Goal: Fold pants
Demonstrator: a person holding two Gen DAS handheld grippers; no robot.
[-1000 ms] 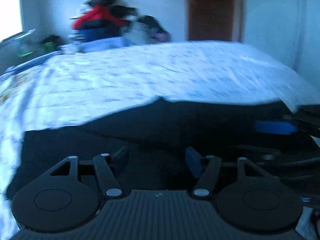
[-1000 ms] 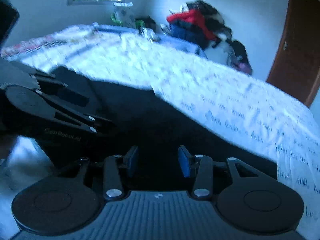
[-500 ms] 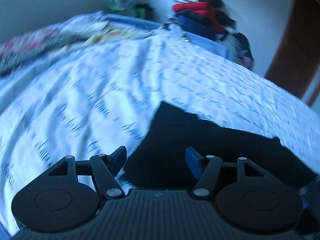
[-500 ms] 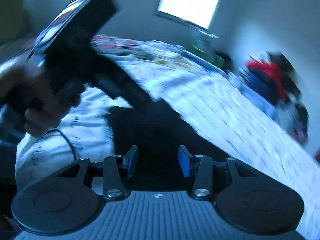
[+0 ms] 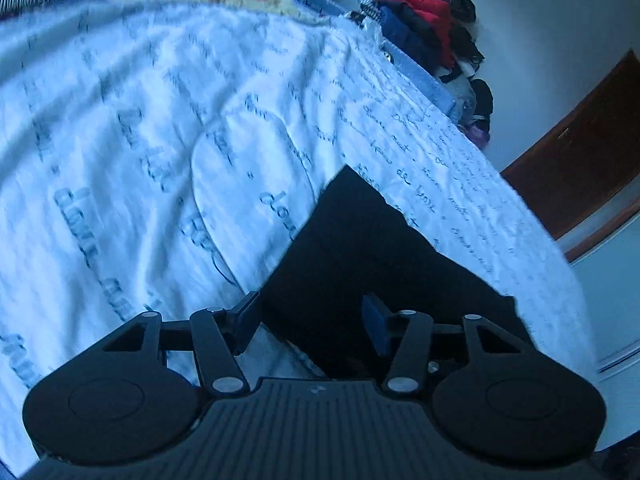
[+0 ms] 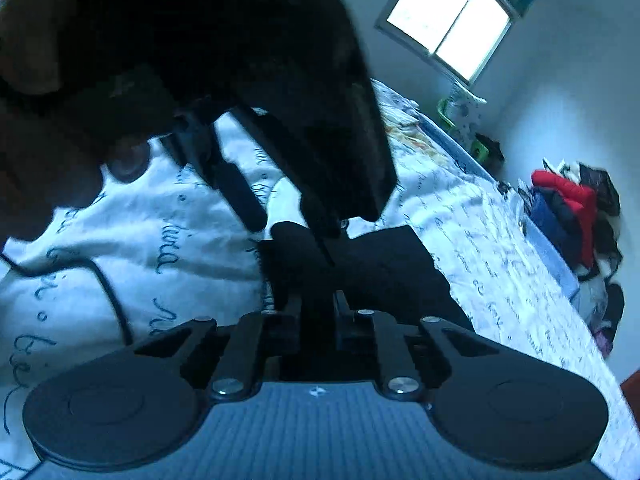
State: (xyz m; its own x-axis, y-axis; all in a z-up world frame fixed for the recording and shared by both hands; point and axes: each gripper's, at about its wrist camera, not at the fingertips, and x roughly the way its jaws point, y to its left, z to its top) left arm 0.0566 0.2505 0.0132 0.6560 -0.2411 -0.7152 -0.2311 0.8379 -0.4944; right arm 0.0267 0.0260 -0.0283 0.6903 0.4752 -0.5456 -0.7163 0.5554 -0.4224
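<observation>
Black pants lie flat on a white bedsheet printed with script. My left gripper hovers low over a near corner of the pants. Its jaws are closing, with the cloth's edge between them, and the pads are clear of it. In the right wrist view the pants run away toward the right. My right gripper is closing, its fingers drawn narrow on black cloth at the near edge. A hand holds the left gripper just above the pants' far corner.
A pile of red, blue and dark clothes sits past the bed's far edge. A brown door stands at the right. In the right wrist view there is a bright window and a black cable crossing the sheet.
Both views have rolled and swung across the bed. The left gripper now sits at the pants' corner with narrower jaws. The right jaws have drawn in onto the black cloth.
</observation>
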